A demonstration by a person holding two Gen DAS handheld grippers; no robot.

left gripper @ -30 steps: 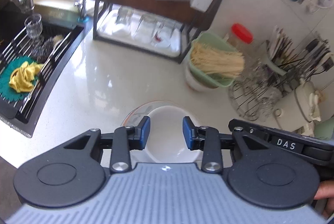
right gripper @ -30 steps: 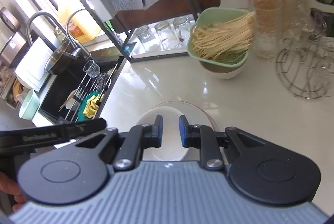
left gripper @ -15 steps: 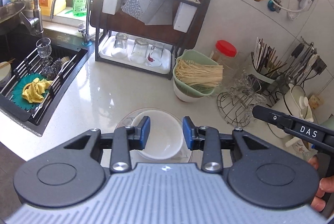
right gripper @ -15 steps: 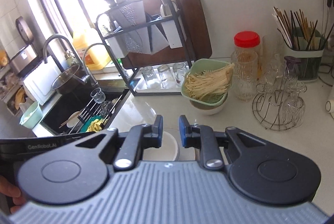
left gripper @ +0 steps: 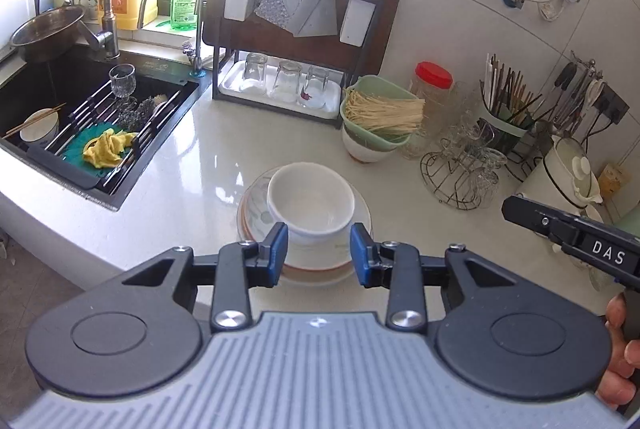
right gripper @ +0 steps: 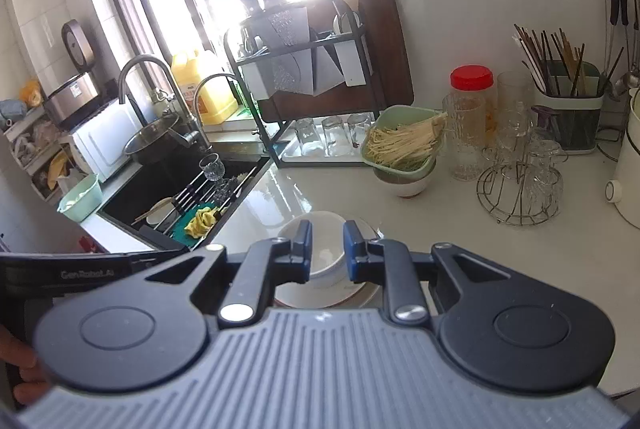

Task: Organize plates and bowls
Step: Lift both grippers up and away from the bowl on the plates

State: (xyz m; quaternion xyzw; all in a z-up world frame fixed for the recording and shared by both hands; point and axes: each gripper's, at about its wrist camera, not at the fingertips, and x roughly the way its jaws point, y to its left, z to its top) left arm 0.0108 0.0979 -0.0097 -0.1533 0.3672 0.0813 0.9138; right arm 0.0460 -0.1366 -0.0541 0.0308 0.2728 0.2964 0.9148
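Both grippers had pulled up and back since a second earlier: more counter showed, and the white ceramic bowl (left gripper: 311, 203) looked smaller, sitting clear ahead of the blue pads instead of between them. The bowl sat upright on the round patterned plate with the orange rim (left gripper: 256, 207), on the pale glossy countertop (left gripper: 192, 157), near the black sink (left gripper: 80, 97) (bowl and plate had not moved). The left gripper (left gripper: 318, 249) hovered above the plate's near edge, jaws moderately apart, gripping nothing. The right gripper (right gripper: 327, 245) hovered too, jaws narrower but parted, empty. Readable text: "DAS" on the right gripper's body in the left wrist view; "GenRobot.AI" on the left gripper's body in the right wrist view. Bottle labels were illegible.
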